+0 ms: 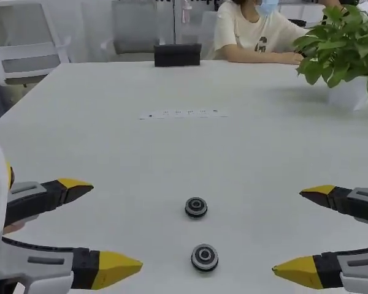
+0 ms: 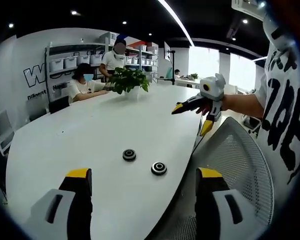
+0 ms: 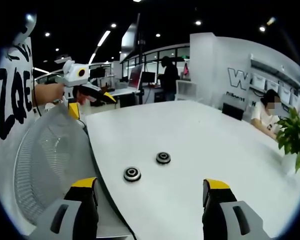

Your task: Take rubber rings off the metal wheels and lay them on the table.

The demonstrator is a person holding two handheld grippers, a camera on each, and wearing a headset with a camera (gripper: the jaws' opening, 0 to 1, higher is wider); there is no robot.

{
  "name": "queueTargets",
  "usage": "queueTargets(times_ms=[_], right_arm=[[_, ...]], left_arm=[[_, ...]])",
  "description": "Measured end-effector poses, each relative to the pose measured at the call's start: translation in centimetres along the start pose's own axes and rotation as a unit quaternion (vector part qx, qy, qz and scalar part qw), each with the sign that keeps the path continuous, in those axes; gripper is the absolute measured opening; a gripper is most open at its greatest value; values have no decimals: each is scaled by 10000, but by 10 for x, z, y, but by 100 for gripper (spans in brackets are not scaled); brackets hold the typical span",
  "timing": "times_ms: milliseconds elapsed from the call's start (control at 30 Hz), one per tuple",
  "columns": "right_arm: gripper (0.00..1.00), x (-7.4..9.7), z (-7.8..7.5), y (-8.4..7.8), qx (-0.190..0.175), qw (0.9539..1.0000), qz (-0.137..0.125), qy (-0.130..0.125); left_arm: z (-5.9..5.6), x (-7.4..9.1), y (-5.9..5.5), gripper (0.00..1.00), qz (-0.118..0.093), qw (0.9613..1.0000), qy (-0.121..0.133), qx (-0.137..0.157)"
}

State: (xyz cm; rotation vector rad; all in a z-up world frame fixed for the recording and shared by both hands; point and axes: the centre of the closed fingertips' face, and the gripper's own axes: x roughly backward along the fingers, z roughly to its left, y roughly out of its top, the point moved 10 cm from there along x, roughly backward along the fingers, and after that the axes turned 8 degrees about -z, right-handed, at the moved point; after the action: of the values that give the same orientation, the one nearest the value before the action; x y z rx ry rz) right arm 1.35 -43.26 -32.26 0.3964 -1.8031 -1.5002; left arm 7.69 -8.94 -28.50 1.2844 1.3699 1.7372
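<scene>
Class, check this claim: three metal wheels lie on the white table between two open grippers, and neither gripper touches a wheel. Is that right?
One error: there are two wheels, not three. The head view shows the farther wheel and the nearer wheel on the white table, between the open left gripper and the open right gripper, neither touching a wheel.

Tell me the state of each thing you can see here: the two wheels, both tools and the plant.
Near wheel: lying flat, rubber ring on, not gripped.
Far wheel: lying flat, ring on, not gripped.
Left tool: open, holding nothing.
Right tool: open, holding nothing.
Plant: upright.
</scene>
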Motion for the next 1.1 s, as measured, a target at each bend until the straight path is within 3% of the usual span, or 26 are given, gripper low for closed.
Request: queueTargets(times_ms=[467, 1100], right_arm=[[83, -15, -12, -1, -29, 10000, 7, 88], [77, -38, -16, 1, 57, 9993, 46, 355]], left_arm=[[13, -12, 1, 82, 71, 10000, -52, -15], [21, -27, 4, 79, 150, 9994, -271, -177]])
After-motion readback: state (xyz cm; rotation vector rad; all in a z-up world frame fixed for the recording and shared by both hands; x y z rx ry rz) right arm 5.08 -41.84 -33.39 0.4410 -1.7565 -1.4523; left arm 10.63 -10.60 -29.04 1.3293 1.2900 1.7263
